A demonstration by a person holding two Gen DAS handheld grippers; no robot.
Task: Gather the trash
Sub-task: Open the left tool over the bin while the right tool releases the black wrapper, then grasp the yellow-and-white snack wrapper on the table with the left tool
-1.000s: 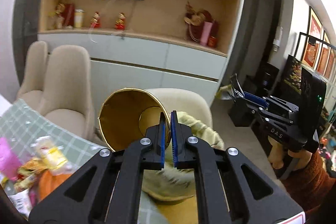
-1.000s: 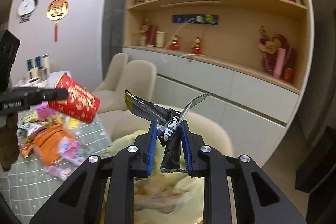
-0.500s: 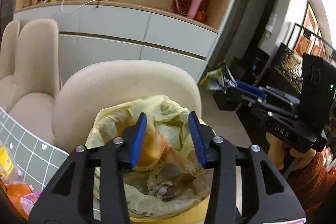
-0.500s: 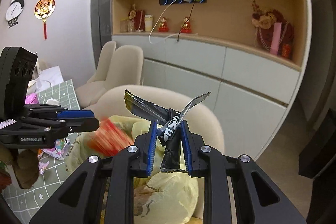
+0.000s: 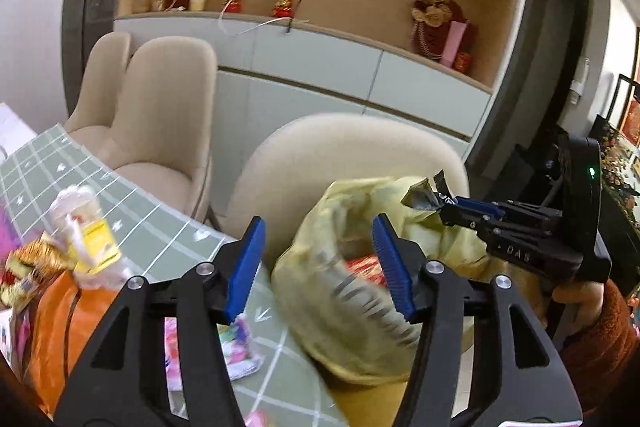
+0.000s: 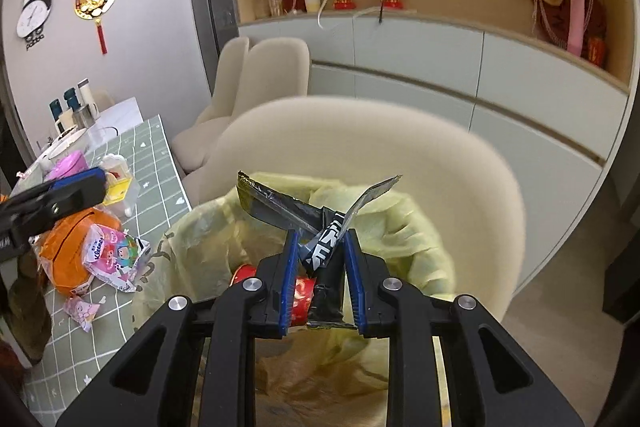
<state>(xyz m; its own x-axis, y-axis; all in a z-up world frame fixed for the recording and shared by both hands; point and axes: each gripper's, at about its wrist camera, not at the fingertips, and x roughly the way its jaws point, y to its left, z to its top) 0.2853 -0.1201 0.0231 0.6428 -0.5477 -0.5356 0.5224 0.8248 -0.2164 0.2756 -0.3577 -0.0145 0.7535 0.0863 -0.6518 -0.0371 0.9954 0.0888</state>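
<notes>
A bin lined with a yellow bag (image 5: 352, 291) (image 6: 404, 227) stands beside the table, in front of a beige chair. A red cup (image 6: 300, 291) lies inside it. My left gripper (image 5: 318, 267) is open and empty, at the bin's left edge over the table corner. My right gripper (image 6: 320, 279) is shut on a black and silver wrapper (image 6: 316, 227) and holds it over the bin's mouth; it also shows in the left wrist view (image 5: 464, 211).
The green checked table (image 6: 156, 155) carries trash: an orange packet (image 6: 68, 251), a pink tissue pack (image 6: 116, 255), a yellow and white packet (image 5: 88, 239), small wrappers. Beige chairs (image 5: 168, 115) and a shelf cabinet (image 5: 320, 59) stand behind.
My left gripper opened, let the red cup fall into the bin and swung left toward the table. My right gripper moved over the bin, wrapper still held.
</notes>
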